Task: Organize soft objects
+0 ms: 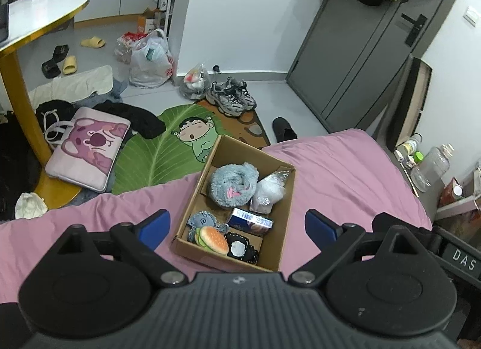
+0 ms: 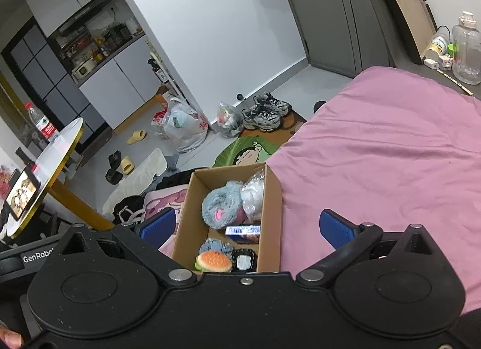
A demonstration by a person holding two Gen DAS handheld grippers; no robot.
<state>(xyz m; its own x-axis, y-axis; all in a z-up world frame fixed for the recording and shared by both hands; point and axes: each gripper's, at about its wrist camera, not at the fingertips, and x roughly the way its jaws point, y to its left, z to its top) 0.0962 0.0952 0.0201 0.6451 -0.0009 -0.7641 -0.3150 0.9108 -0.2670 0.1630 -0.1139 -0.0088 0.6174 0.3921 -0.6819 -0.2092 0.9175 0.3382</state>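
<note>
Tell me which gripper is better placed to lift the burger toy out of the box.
Probably left. The left gripper is open over the box, with the burger toy in clear view; in the right wrist view, the right gripper's body partly hides it.

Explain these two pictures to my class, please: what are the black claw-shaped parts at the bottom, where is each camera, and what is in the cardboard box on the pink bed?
There is no robot here. A person holds a two-finger gripper in each hand, and a wide-angle camera on each one looks forward along its fingers. One picture comes from the left gripper, the other from the right gripper. The black parts are the grippers' own bodies, and the blue pieces are their finger pads.

Both views look down on a cardboard box resting on a pink bed cover. Inside lie a fluffy grey plush, a clear plastic bag, a blue packet, a small grey plush, a toy burger and a black-and-white pouch.

Both grippers are open and hold nothing.
</note>
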